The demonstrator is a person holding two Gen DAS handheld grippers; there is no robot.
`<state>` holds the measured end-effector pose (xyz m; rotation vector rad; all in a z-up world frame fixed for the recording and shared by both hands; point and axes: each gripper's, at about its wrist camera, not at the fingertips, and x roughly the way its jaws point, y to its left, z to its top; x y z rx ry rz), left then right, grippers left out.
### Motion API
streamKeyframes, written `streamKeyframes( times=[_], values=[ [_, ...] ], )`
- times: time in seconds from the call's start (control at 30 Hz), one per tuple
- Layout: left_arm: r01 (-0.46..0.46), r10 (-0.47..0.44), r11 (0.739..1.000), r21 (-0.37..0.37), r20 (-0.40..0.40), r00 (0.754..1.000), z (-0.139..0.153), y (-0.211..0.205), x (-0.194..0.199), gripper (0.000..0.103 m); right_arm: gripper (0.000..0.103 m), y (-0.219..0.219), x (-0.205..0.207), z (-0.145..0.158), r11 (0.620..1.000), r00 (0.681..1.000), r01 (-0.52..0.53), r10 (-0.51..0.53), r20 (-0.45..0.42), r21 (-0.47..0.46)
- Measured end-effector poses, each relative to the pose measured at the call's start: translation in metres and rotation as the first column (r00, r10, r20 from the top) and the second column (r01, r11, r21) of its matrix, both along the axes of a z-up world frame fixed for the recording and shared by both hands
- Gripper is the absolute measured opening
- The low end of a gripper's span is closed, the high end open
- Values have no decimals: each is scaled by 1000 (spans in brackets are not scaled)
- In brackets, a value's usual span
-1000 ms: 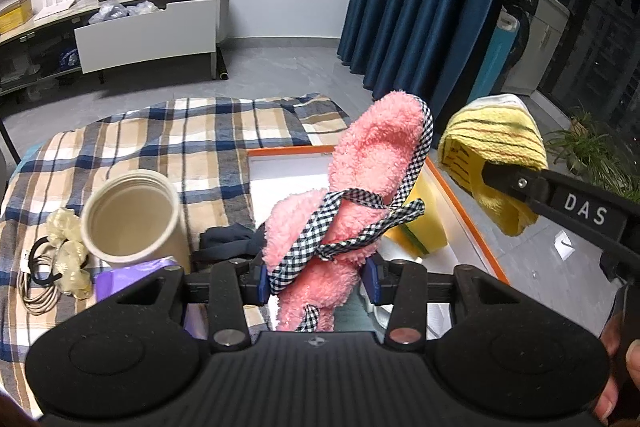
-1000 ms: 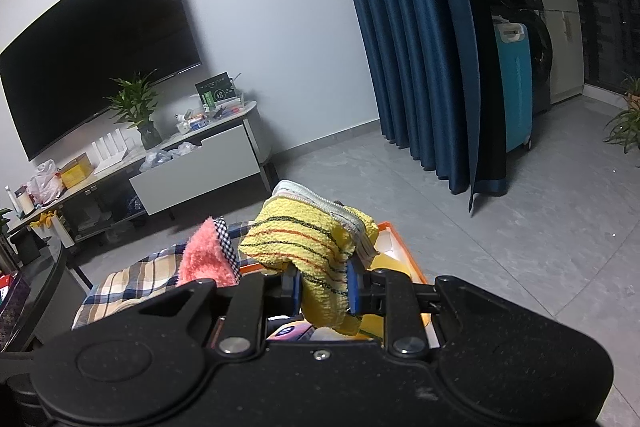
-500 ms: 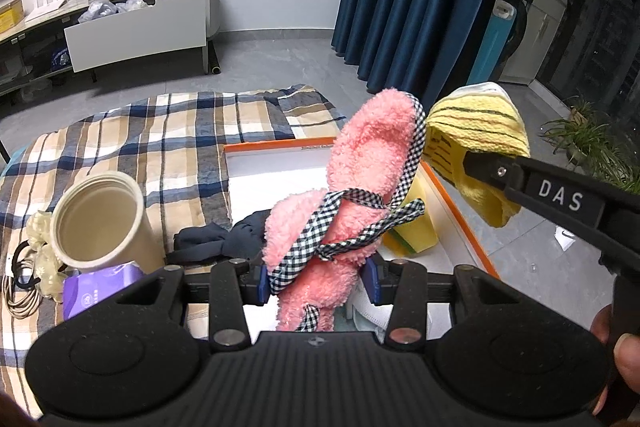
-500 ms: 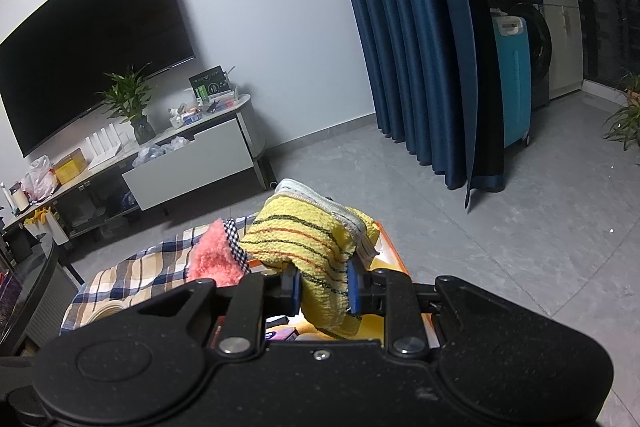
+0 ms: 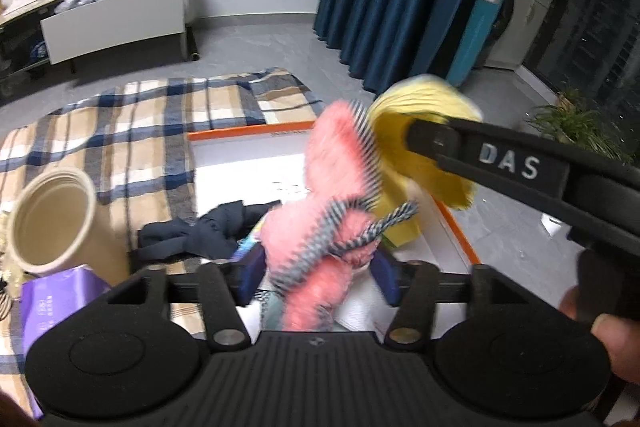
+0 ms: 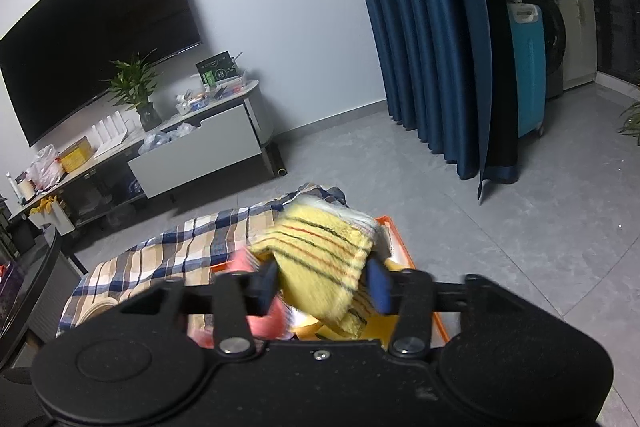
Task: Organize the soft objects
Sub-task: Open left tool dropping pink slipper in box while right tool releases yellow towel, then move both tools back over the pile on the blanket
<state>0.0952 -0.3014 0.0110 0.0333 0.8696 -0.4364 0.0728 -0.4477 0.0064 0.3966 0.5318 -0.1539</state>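
A fluffy pink slipper (image 5: 320, 195) with checked trim stands blurred between my left gripper's (image 5: 318, 275) blue pads, over the white tray with an orange rim (image 5: 248, 133). The jaws are opening and the pads no longer squeeze it. My right gripper (image 6: 323, 287) is opening too, with a yellow striped cloth (image 6: 320, 251) loose between its pads, above the tray's right side (image 6: 404, 251). In the left wrist view, the right gripper's finger (image 5: 500, 163) reaches in from the right with the yellow cloth (image 5: 424, 123) beside the slipper's toe.
A dark navy cloth (image 5: 192, 235) lies on the tray's left part and a yellow item (image 5: 404, 235) at its right. A cream cup (image 5: 52, 223) and a purple packet (image 5: 60, 291) sit on the plaid blanket (image 5: 140, 131). A hand (image 5: 616, 331) holds the right gripper.
Both pairs of jaws have widened. The pink slipper has sagged and blurred, the yellow cloth has spread out, and both grippers have come lower over the tray.
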Motion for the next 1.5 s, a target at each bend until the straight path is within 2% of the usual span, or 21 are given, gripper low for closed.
streamKeyframes(
  times=[0.07, 0.3, 0.43, 0.67, 1.0, 1.5],
  values=[
    [14, -14, 1000, -9, 4, 1000, -1, 0, -2, 72, 63, -1, -2, -1, 1000, 1000, 7, -7, -2, -3],
    [-10, 10, 1000, -28, 13, 1000, 6, 10, -4, 74, 64, -4, -23, 10, 999, 999, 32, -32, 39, 4],
    [-38, 38, 999, -12, 39, 999, 17, 18, -9, 83, 65, 7, -37, 23, 999, 997, 19, -17, 72, -33],
    [-99, 97, 995, 10, 106, 990, 38, 44, -20, 88, 68, 26, -54, 41, 999, 993, -5, 11, 114, -50],
    [-207, 204, 978, 9, 136, 969, 54, 94, -25, 90, 70, 73, -49, 54, 991, 985, -112, 120, 125, -73],
    [-324, 322, 946, -15, 141, 936, 55, 163, -25, 90, 70, 143, -30, 65, 962, 960, -244, 257, 110, -120]
  ],
)
